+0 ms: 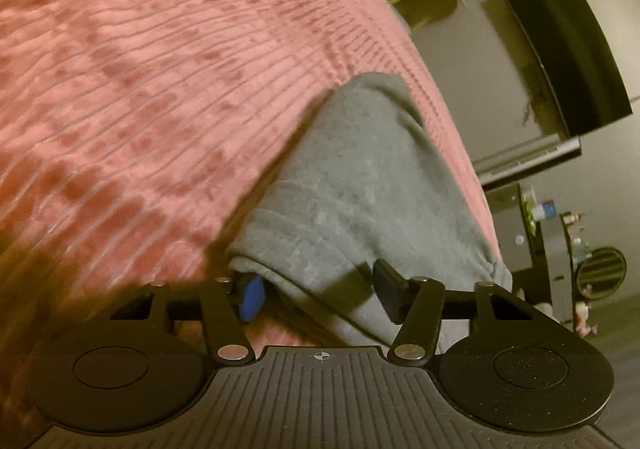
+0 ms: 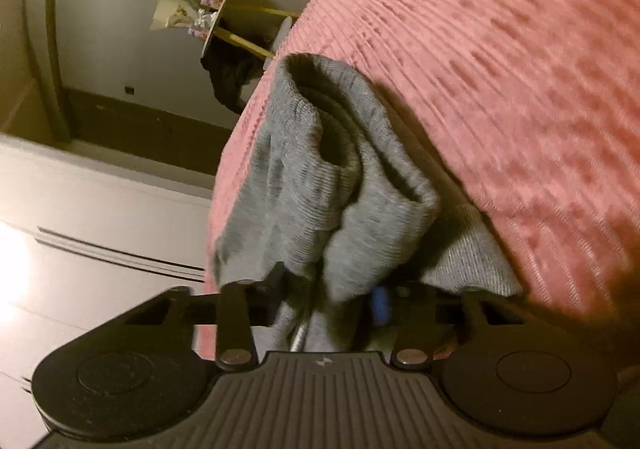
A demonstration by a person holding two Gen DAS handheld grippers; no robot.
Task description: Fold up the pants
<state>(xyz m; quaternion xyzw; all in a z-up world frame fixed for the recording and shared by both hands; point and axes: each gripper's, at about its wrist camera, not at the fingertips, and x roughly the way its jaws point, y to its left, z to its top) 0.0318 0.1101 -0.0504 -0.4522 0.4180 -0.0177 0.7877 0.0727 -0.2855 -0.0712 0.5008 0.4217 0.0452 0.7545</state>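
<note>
At blanket (image 1: 160,89) edge, grey pants (image 1: 360,189)

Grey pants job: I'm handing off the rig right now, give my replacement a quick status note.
Left gripper: open, fingers straddling the grey pants, not clamped.
Right gripper: fabric bunched between the fingers, but the grip is hidden, so check it.
The pants lie bundled near the edge of the pink ribbed bedspread, cuffs in the right view.
Done: partly gathered.
Left: flatten and finish folding.
</note>
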